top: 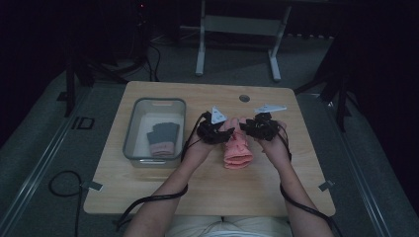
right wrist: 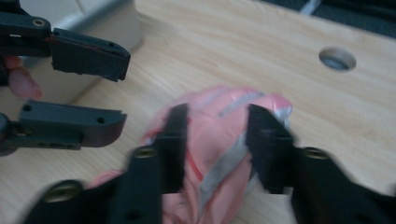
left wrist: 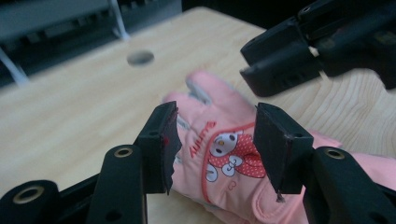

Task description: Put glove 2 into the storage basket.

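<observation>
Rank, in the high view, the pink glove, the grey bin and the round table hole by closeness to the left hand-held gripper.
1. Pink glove: right beside the left hand-held gripper.
2. Grey bin: to its left.
3. Round table hole: beyond it, about as near as the bin; too close to call.

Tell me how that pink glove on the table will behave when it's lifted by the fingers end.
The pink glove is soft fabric lying crumpled, so it will probably droop and hang rather than hold shape. It looks light, likely easy to lift. Its padded folds bulge between the right gripper pads, so it may compress and slip if pinched shallowly.
</observation>
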`<move>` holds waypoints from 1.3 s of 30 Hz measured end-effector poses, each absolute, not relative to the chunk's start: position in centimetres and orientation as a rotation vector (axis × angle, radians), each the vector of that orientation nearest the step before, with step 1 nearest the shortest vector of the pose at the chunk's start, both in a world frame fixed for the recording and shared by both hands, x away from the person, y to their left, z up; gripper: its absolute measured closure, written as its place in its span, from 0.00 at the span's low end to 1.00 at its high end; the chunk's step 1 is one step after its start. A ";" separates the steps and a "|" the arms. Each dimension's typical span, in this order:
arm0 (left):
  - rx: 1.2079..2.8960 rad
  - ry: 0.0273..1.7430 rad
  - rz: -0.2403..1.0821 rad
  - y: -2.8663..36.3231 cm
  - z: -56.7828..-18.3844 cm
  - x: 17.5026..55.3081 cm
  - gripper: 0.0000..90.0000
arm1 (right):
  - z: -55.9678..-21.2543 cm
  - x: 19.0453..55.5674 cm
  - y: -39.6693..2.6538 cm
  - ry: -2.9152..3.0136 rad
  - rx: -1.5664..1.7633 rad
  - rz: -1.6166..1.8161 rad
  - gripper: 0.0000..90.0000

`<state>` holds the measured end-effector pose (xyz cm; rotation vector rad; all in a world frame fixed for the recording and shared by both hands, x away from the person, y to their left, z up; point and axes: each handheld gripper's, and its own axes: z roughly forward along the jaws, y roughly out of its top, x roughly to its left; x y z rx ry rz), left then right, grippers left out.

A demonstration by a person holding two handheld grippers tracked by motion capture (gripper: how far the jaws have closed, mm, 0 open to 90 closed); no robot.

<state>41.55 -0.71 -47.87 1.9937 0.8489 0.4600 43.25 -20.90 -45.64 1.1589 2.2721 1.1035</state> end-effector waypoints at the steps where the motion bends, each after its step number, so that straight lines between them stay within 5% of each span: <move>1: 2.010 0.872 0.437 -1.0 -48.4 41.8 0.48 | -46.1 43.4 -21.0 2.268 1.173 1.104 0.61; 3: 2.051 0.908 0.390 -1.2 -49.4 42.1 0.28 | -46.8 43.8 -21.1 2.284 1.204 1.105 0.52; 5: 2.024 0.964 0.348 -1.1 -49.9 42.3 0.19 | -47.4 44.0 -21.2 2.309 1.231 1.092 0.47; 9: 1.999 1.035 0.262 -0.5 -51.2 42.9 0.19 | -49.3 44.5 -21.3 2.355 1.278 1.054 0.42; 19: 1.946 1.181 0.039 -0.2 -54.9 44.8 0.30 | -52.2 45.9 -22.2 2.472 1.366 1.039 0.37; 22: 1.930 1.191 -0.045 -0.2 -55.4 45.3 0.32 | -52.7 46.1 -22.5 2.510 1.409 1.089 0.47; 25: 1.901 1.185 -0.141 -0.2 -55.6 45.7 0.44 | -52.5 46.0 -22.3 2.519 1.400 1.069 0.57; 32: 1.897 1.149 -0.104 -0.4 -54.2 45.0 0.79 | -51.7 45.3 -21.7 2.479 1.397 1.037 0.68; 39: 1.907 1.091 -0.023 -0.7 -51.0 44.2 0.83 | -49.6 44.2 -22.3 2.412 1.372 1.125 0.69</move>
